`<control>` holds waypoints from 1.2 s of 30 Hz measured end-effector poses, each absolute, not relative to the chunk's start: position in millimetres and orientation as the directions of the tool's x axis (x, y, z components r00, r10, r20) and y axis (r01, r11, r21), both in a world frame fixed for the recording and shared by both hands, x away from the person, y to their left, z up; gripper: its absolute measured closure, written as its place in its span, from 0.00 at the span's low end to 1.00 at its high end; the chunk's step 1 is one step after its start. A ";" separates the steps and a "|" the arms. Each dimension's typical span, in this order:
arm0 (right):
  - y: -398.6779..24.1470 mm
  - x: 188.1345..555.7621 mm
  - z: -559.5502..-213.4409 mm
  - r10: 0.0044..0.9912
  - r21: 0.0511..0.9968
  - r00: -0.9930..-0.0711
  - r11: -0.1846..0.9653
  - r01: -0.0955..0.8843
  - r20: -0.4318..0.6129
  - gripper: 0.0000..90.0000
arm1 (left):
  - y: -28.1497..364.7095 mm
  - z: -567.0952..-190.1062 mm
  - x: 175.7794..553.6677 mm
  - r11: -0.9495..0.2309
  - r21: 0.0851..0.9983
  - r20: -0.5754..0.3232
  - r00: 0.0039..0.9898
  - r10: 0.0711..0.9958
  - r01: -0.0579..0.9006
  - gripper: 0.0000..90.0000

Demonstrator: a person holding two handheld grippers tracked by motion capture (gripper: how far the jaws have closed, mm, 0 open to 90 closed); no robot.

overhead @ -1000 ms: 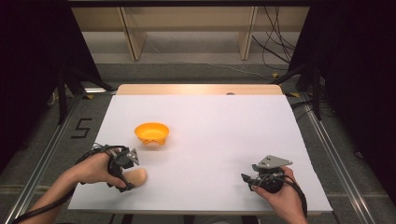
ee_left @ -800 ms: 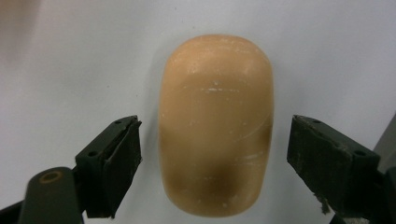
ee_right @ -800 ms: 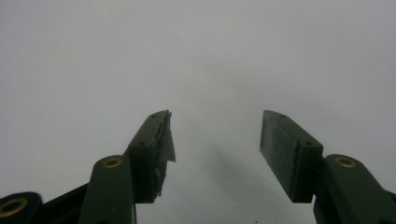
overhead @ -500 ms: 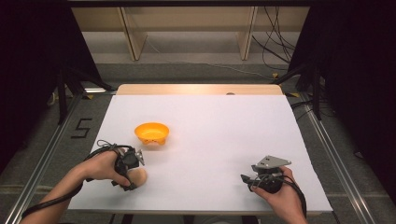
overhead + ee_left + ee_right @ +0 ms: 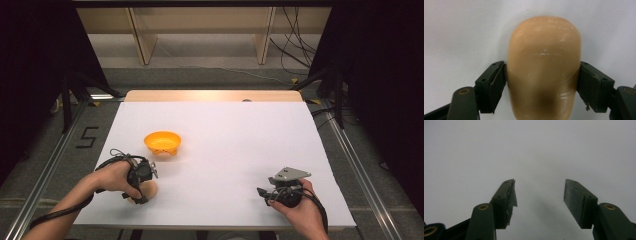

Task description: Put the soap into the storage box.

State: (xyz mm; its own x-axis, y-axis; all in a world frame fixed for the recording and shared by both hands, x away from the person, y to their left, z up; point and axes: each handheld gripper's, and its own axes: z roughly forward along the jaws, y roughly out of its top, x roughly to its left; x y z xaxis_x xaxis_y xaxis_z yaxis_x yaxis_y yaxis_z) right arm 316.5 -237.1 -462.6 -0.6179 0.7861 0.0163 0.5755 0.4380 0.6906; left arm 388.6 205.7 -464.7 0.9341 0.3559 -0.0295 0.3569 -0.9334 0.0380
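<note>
Left gripper (image 5: 543, 75), jaws just closed in, clamps the smooth tan rounded block (image 5: 544, 65) on the white table (image 5: 225, 135), near the orange bowl (image 5: 162, 142). Right gripper (image 5: 539, 195) gapes, nothing between.

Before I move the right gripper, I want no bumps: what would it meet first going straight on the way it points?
The right gripper points left across the white table, jaws open with nothing between them. Nothing stands close ahead; farther along, roughly in line, sits the left gripper on its tan loaf, though depth is unclear.
</note>
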 end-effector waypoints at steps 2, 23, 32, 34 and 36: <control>-236.9 316.5 -462.8 0.787 0.690 -0.616 0.433 0.580 0.023 0.48 | 204.7 -464.5 387.8 -0.931 0.029 -0.035 0.931 0.363 0.364 0.32; -235.5 315.6 -462.4 0.792 0.688 -0.609 0.422 0.591 0.037 0.48 | 206.5 -463.5 389.1 -0.943 0.034 -0.025 0.944 0.330 0.331 0.36; -235.6 315.6 -462.5 0.793 0.688 -0.609 0.423 0.590 0.035 0.48 | 207.6 -461.9 388.1 -0.946 0.037 -0.018 0.947 0.322 0.322 0.36; -235.8 315.8 -462.7 0.792 0.686 -0.610 0.426 0.590 0.032 0.48 | 208.0 -460.2 388.5 -0.947 0.043 -0.015 0.948 0.317 0.317 0.36; -235.6 315.8 -462.8 0.792 0.687 -0.609 0.425 0.590 0.033 0.48 | 208.4 -459.0 386.8 -0.940 0.047 -0.024 0.941 0.337 0.337 0.36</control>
State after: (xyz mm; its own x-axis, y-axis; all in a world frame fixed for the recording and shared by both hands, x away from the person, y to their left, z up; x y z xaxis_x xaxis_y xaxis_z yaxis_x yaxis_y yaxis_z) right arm 315.8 -235.6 -462.8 -0.6092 0.7923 0.0335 0.5900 0.4247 0.6867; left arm 386.8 208.4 -459.0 0.9414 0.3365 -0.0243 0.3373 -0.9402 0.0473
